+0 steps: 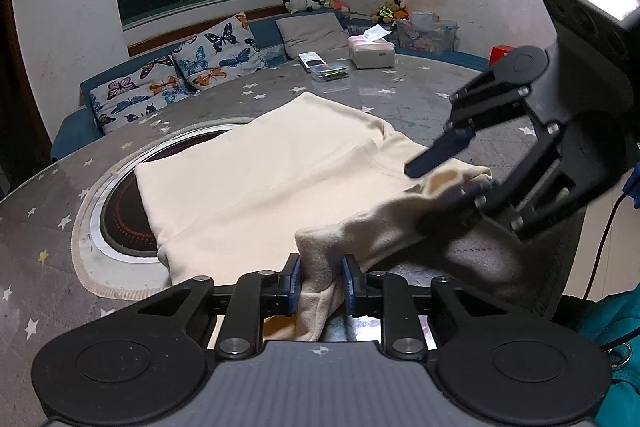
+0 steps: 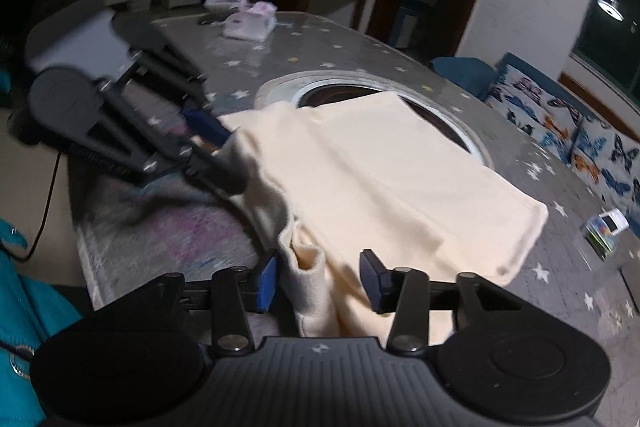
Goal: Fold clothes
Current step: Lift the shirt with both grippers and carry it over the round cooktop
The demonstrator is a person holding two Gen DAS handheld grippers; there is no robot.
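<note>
The left gripper pinches a fold of the cream shirt beyond it, while the right gripper stands open around another fold.

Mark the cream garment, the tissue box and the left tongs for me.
cream garment (image 1: 248, 183): left wrist view, on the flat folded body.
tissue box (image 1: 372, 53): left wrist view, on its front face.
left tongs (image 1: 320, 277): left wrist view, midway between the blue tips, which pinch a fabric fold.
</note>
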